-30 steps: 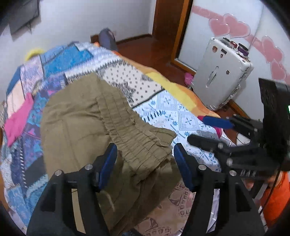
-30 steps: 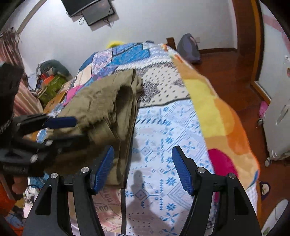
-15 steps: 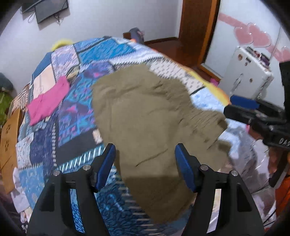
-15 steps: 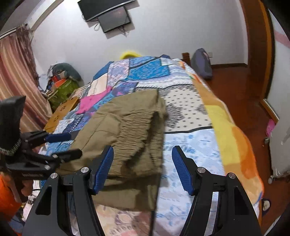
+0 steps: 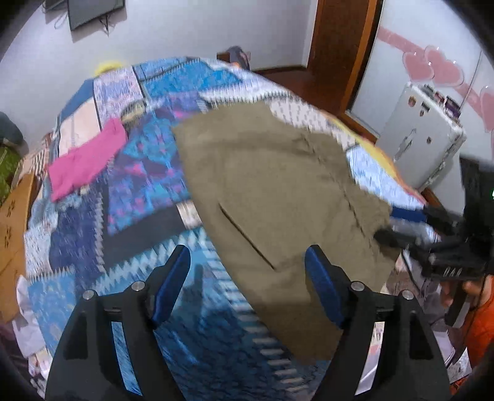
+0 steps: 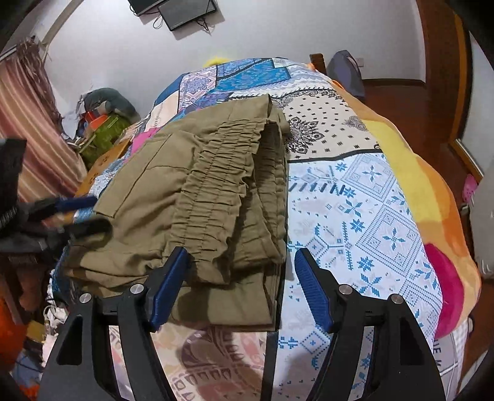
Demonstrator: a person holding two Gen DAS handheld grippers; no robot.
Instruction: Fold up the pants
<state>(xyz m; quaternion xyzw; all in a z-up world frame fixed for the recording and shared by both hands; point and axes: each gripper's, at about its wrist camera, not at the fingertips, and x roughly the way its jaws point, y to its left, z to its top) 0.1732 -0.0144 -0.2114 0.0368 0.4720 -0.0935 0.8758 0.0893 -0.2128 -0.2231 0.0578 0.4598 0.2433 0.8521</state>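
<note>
The olive-green pants (image 5: 278, 197) lie folded on the patchwork bedspread (image 5: 139, 185); in the right wrist view the pants (image 6: 197, 191) show their gathered elastic waistband on top. My left gripper (image 5: 247, 283) is open and empty, just before the pants' near left edge. My right gripper (image 6: 239, 283) is open and empty, at the pants' near edge below the waistband. Each gripper shows in the other's view: the right gripper (image 5: 407, 225) at the pants' right edge, the left gripper (image 6: 77, 216) at their left edge.
A pink cloth (image 5: 86, 160) lies on the bed to the left of the pants. A white suitcase (image 5: 426, 135) stands right of the bed. A cardboard box (image 5: 12, 222) and clutter (image 6: 105, 123) sit at the left. A TV (image 6: 185, 9) hangs on the far wall.
Both grippers have drawn back and risen, open throughout. The pants have settled flatter on the bed, and the left view has swung left over the bedspread.
</note>
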